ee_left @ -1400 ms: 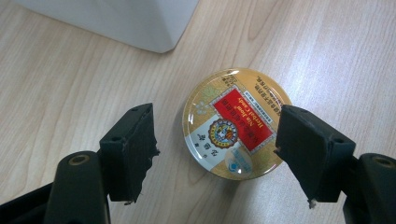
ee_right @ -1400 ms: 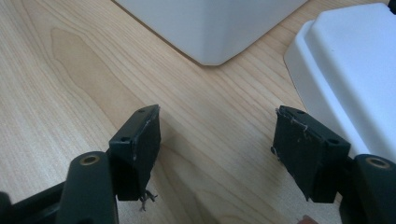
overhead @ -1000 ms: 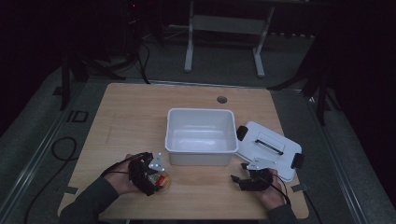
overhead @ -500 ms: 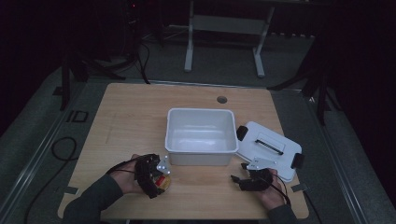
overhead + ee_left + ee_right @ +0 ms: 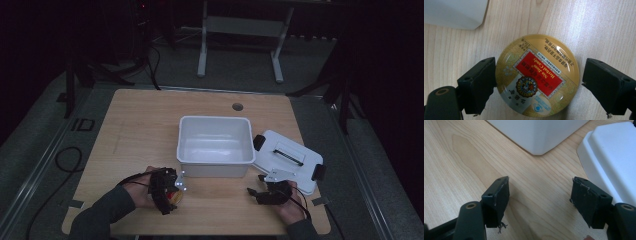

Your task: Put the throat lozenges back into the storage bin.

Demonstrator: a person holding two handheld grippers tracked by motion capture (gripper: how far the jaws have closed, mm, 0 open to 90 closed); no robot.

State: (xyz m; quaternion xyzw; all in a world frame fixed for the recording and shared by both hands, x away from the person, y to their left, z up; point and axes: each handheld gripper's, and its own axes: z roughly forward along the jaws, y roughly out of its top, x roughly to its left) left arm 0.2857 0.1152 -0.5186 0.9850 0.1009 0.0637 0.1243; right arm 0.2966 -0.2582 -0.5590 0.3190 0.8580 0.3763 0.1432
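Workpiece: round candy tin [image 5: 537, 76], gold lid with a red label panel, lying flat on the wooden table [image 5: 140, 130].
Location: near the front edge of the table on the person's left, just in front of the near left corner of the white bin [image 5: 215, 145] and apart from it; in the high view the left gripper [image 5: 172, 192] covers most of it.
Left gripper state: jaws spread wide and having just been opening; the tin sits between them. The left pad stands at the tin's rim, contact uncertain; the right pad stands clear with a visible gap. No clamping.
Right gripper state: right gripper [image 5: 540, 202] has its jaws apart with bare table between them, beside the white lid [image 5: 614, 157] that lies to the right of the bin.
Stiffness: judged rigid; a thin metal shell that may dent under hard squeeze.
Weight: judged light, contents possibly loose inside.
Surface: glossy, domed lid; judged slippery on top.
Grip point: take it across the full width, pads on opposite points of the side wall, below the lid's curve.
Caution: a grip high on the rounded edge is likely to squirt the tin out; keep the pads low and level.
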